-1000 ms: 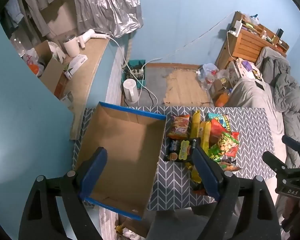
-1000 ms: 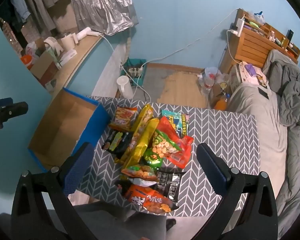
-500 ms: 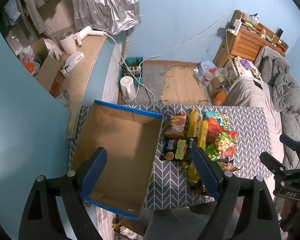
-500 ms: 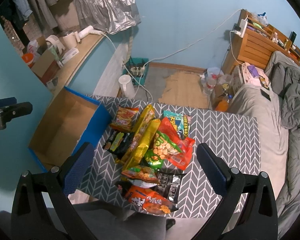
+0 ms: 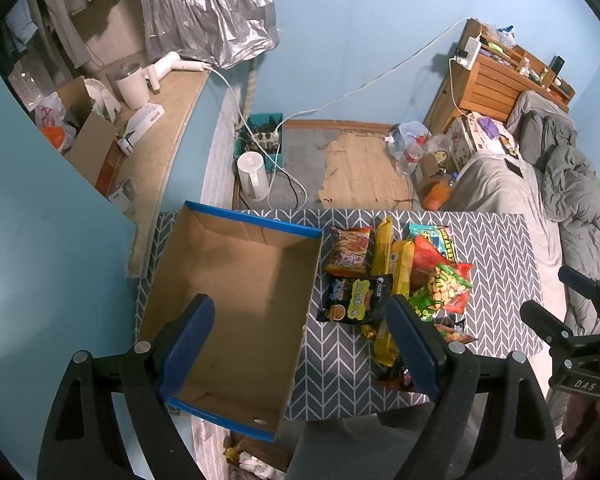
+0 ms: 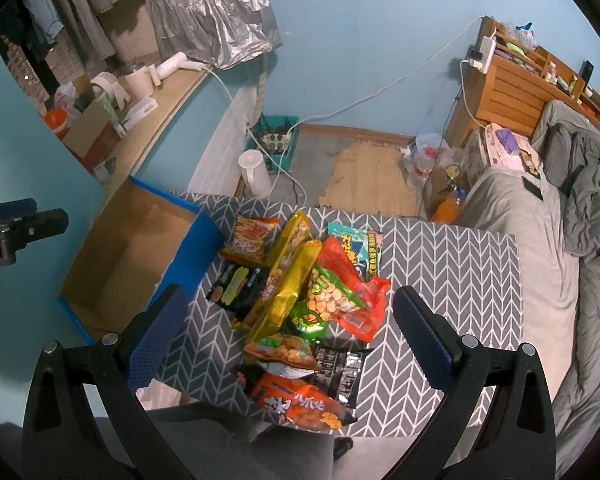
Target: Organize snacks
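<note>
An empty cardboard box [image 5: 236,304] with blue edges lies on the left of a grey chevron-patterned table [image 5: 496,248]. To its right sits a pile of snack packets [image 5: 396,276]: red, yellow, black and green bags. My left gripper [image 5: 300,340] hovers open high above the box's right side. In the right wrist view the same snack pile [image 6: 300,292] lies in the middle of the table [image 6: 452,272], beside the box [image 6: 140,248]. My right gripper [image 6: 288,332] hangs open above the pile's near end, touching nothing.
A white kettle [image 5: 252,176] and a teal bin with a power strip [image 5: 262,134] stand on the floor behind the table. A grey bed [image 5: 548,184] lies to the right. A wooden shelf [image 5: 152,128] with clutter runs along the left wall.
Both grippers have risen slightly, so the table and box look a little smaller and farther. Nothing on the table has moved.
</note>
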`<action>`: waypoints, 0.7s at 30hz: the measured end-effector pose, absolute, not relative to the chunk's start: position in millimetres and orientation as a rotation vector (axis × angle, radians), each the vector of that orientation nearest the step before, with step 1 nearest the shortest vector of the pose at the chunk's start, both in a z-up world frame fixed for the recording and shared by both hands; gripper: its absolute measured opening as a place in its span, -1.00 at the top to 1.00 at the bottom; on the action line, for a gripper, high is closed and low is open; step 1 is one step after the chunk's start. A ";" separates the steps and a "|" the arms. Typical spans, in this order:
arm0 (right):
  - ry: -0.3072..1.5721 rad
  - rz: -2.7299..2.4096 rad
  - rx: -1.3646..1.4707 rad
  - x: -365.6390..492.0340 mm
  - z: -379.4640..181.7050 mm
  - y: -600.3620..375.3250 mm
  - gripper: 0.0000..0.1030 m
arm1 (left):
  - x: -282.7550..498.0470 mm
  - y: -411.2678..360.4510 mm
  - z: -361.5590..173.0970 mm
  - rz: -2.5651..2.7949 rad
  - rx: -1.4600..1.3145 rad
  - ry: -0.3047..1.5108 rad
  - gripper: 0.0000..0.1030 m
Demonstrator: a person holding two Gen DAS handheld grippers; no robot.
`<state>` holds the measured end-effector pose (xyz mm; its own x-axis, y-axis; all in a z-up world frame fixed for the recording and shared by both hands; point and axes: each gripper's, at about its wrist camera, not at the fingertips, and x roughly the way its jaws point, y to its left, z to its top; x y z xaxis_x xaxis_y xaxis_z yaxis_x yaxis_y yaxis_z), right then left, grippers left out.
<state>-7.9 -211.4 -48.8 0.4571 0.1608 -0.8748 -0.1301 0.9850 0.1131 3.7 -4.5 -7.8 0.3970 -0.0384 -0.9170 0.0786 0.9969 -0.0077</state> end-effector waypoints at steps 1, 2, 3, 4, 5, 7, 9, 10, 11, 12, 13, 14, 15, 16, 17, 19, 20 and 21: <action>1.081 0.178 0.033 -7.7 -48.5 -211.4 -0.97 | 3.6 -5.5 -8.4 -0.074 0.039 1.164 -0.72; 1.080 0.178 0.032 -7.5 -48.5 -211.5 -0.97 | 4.1 -5.6 -8.8 -0.075 0.038 1.166 -0.72; 1.079 0.177 0.033 -7.1 -48.4 -211.5 -0.97 | 5.1 -4.3 -9.4 -0.076 0.036 1.169 -0.72; 1.078 0.176 0.033 -6.9 -48.4 -211.3 -0.97 | 5.5 -4.3 -10.6 -0.076 0.034 1.174 -0.72; 1.078 0.177 0.033 -6.8 -48.2 -211.6 -0.97 | 6.4 -2.8 -11.4 -0.079 0.033 1.178 -0.72; 1.079 0.176 0.036 -6.3 -48.2 -211.5 -0.97 | 5.7 -2.7 -12.6 -0.082 0.033 1.181 -0.72; 1.081 0.176 0.036 -6.1 -47.9 -211.3 -0.97 | 6.4 -1.7 -12.8 -0.083 0.035 1.183 -0.72; 1.081 0.177 0.036 -6.3 -47.8 -211.4 -0.97 | 6.8 -0.5 -12.9 -0.084 0.036 1.184 -0.72; 1.082 0.176 0.038 -5.8 -47.5 -211.1 -0.97 | 6.8 -0.7 -12.6 -0.082 0.034 1.184 -0.72; 1.083 0.175 0.040 -5.1 -47.0 -211.1 -0.97 | 6.6 -0.4 -13.0 -0.083 0.035 1.186 -0.72; 1.085 0.172 0.041 -3.7 -46.6 -210.6 -0.97 | 7.3 0.3 -12.6 -0.084 0.033 1.185 -0.72; 1.086 0.172 0.042 -3.5 -46.4 -210.2 -0.97 | 7.3 0.0 -12.6 -0.083 0.033 1.185 -0.72; 1.087 0.170 0.041 -3.2 -46.1 -209.8 -0.97 | 7.2 -0.2 -12.6 -0.083 0.034 1.186 -0.72; 1.086 0.170 0.042 -3.7 -46.8 -210.3 -0.97 | 7.1 -0.2 -13.3 -0.084 0.036 1.187 -0.72; 1.087 0.169 0.043 -3.4 -46.6 -210.0 -0.97 | 8.0 0.0 -12.9 -0.084 0.037 1.187 -0.72; 1.087 0.168 0.044 -3.7 -47.6 -209.7 -0.97 | 8.5 0.6 -13.6 -0.085 0.037 1.189 -0.72; 1.088 0.166 0.045 -4.0 -48.1 -209.5 -0.97 | 8.5 0.4 -13.6 -0.086 0.037 1.190 -0.72; 1.088 0.165 0.045 -4.1 -48.0 -209.4 -0.97 | 9.0 0.5 -14.0 -0.088 0.038 1.191 -0.72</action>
<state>-4.1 -209.4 -48.0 0.4535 0.1559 -0.8775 -0.1119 0.9868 0.1175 9.0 0.6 -14.0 0.3674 -0.0485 -0.9288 0.0882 0.9960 -0.0172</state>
